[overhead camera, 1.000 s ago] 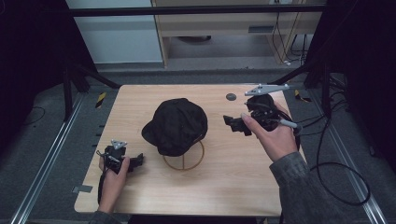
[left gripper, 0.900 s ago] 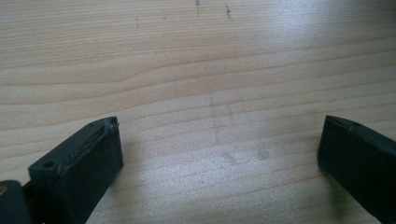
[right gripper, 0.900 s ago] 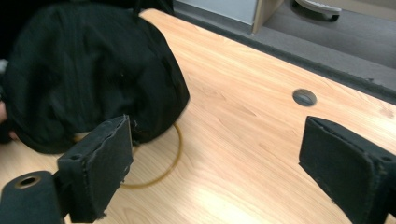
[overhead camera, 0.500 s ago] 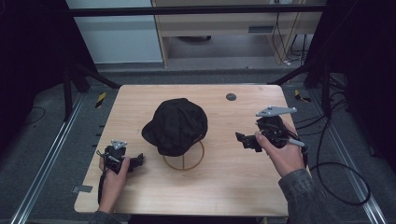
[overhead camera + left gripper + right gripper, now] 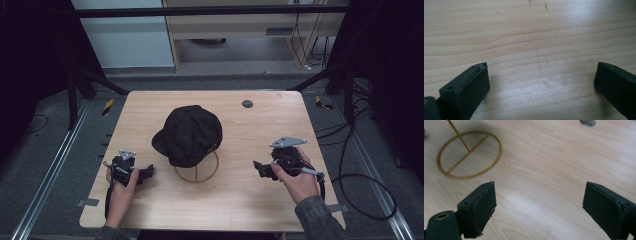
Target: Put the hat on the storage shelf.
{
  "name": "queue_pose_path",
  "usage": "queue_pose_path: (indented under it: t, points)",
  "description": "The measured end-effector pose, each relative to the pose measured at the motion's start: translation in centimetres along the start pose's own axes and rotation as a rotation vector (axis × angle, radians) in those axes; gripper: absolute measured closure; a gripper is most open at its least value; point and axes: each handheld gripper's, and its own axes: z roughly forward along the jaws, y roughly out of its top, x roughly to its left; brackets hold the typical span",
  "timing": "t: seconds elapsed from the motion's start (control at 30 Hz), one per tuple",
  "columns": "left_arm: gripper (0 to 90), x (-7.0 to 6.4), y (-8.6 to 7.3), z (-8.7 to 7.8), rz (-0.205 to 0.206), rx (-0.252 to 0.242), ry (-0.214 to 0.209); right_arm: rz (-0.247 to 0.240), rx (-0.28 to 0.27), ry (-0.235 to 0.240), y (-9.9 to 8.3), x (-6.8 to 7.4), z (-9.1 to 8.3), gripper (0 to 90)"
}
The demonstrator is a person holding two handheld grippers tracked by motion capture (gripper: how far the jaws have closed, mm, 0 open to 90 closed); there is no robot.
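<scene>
Pale wooden counter (image 5: pixel 235 200): a soft black cloth cap (image 5: pixel 190 134) sits on a gold wire stand (image 5: pixel 196 169), best pinched at its brim; both tongs (image 5: pixel 148 172) (image 5: pixel 257 167) gape wide, empty.

A: Where is there open room on the table (image 5: pixel 150 107)?

B: Between each gripper and the cap (image 5: pixel 189 134) lies bare wood. The right gripper (image 5: pixel 260 168) has an open stretch toward the stand (image 5: pixel 197 170); the left gripper (image 5: pixel 148 172) sits near the ring, with a narrower gap.

A: What blocks the middle?

B: The cap on its wire stand. The cap overhangs the ring at the far side, and the thin upright rod (image 5: pixel 457 132) rises from the ring's centre.

A: Anything else?

B: A small dark disc (image 5: pixel 247 104) near the far edge, well apart from both grippers. Both sets of jaws stand wide over bare wood.
</scene>
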Motion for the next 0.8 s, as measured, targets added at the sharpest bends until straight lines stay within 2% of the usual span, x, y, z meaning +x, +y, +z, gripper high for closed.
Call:
queue_pose_path:
  t: [0.03,0.1,0.27,0.43,0.8]
  points:
    - [0.0,0.0,0.0,0.0,0.0,0.0,0.0,0.0,0.0,0.0,0.0,0.0,0.0,11.7]
    - [0.0,0.0,0.0,0.0,-0.001,0.0,-0.001,0.018,0.018,0.008,-1.3,0.2,1.1,11.8]
    - [0.0,0.0,0.0,0.0,0.0,0.0,0.0,0.029,0.04,0.007,-3.0,0.3,2.6,11.8]
    - [0.0,0.0,0.0,0.0,-0.001,0.0,-0.001,0.046,0.046,0.006,-3.9,0.3,3.8,11.7]
    - [0.0,0.0,0.0,0.0,0.0,0.0,-0.001,0.09,0.012,-0.02,-4.1,0.1,6.1,11.4]
